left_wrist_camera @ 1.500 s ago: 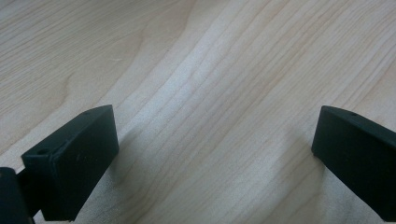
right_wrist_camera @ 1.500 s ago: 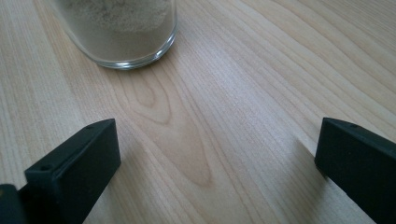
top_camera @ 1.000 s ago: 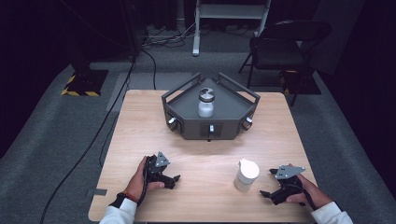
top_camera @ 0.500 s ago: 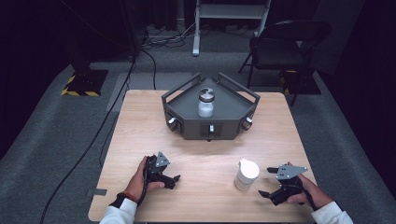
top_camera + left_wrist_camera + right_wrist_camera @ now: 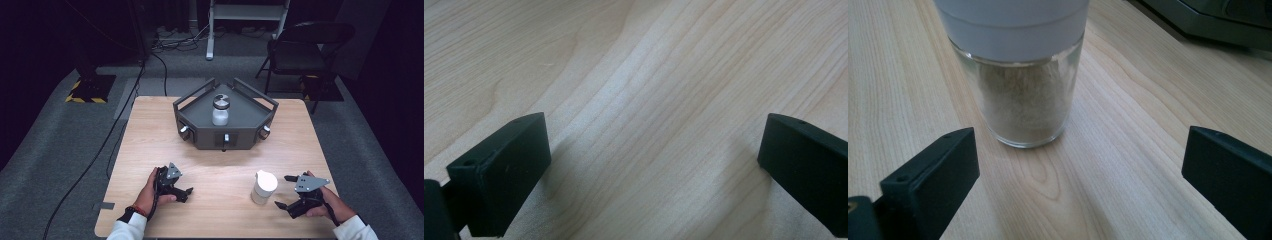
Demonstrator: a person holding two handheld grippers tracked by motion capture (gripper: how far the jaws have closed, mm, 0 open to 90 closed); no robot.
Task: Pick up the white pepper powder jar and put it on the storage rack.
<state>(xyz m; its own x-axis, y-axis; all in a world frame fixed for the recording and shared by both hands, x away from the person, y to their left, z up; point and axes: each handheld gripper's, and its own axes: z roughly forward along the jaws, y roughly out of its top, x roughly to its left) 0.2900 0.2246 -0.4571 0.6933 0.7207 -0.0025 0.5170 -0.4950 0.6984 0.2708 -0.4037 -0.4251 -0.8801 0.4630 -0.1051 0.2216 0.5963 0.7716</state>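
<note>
right hand-held gripper [image 5: 286, 192] rests on the desk [image 5: 215, 170], jaws spread wide, empty. white-capped glass jar [image 5: 263, 187] stands upright just ahead of it, between the jaw lines, untouched. step judged: approach. next: advance, then close on the glass.

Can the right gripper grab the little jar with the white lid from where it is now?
Probably yes. The right gripper has its jaws wide open and pointed at the jar, which stands upright on bare table just ahead. Nothing lies between them.
</note>
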